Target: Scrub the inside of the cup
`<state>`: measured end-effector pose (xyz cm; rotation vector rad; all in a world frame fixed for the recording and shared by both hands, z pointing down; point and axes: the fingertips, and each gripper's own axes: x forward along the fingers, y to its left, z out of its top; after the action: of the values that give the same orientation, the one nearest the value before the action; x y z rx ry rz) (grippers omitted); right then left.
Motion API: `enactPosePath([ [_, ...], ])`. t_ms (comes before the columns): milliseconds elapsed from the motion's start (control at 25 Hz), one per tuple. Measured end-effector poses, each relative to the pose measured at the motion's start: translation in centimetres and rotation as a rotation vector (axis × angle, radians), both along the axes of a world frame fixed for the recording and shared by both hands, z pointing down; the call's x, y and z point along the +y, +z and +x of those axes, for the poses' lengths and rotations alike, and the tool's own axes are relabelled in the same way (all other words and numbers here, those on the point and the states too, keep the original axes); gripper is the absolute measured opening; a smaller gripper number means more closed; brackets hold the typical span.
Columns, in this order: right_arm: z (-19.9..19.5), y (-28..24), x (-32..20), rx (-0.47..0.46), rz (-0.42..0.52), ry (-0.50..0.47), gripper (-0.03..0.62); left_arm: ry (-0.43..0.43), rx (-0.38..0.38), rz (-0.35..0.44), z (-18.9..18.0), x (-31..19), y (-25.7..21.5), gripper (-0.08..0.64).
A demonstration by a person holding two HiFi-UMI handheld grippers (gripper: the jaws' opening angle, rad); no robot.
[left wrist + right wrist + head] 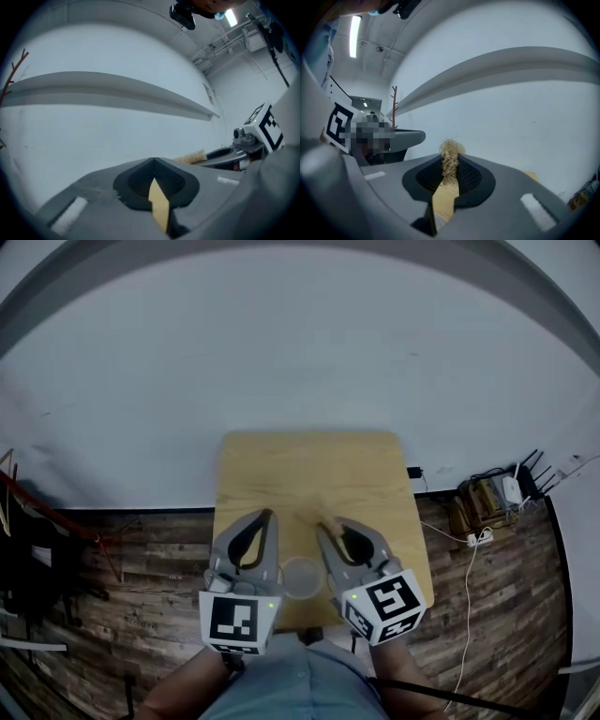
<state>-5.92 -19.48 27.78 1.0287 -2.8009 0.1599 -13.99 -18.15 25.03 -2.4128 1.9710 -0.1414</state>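
A clear plastic cup (302, 577) stands near the front edge of the small wooden table (309, 470), between the two gripper bodies. My left gripper (269, 514) points away over the table to the left of the cup, jaws shut with nothing between them; in the left gripper view (153, 160) only a sliver of tabletop shows past the closed pads. My right gripper (325, 526) is right of the cup and shut on a tuft of tan fibre scrubber (450, 157). That scrubber (192, 157) also shows in the left gripper view, sticking out of the right gripper's tip.
The table stands against a white wall on a wood-plank floor. To its right on the floor lie a power strip, cables and a router (497, 495). A red-framed rack (37, 517) stands at the far left.
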Motion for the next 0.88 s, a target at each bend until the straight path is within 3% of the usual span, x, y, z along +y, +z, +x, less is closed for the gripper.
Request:
enactPosePath([
  [360,-0.4,0.4,-0.2,0.003,-0.013,-0.017,0.060,-0.025,0.044,-0.044,-0.2,0.2,1.0,0.021],
  [880,0.2,0.9,0.0,0.016,-0.019,-0.018,0.060,-0.010,0.028,-0.045,0.9,0.4,1.2,0.021],
])
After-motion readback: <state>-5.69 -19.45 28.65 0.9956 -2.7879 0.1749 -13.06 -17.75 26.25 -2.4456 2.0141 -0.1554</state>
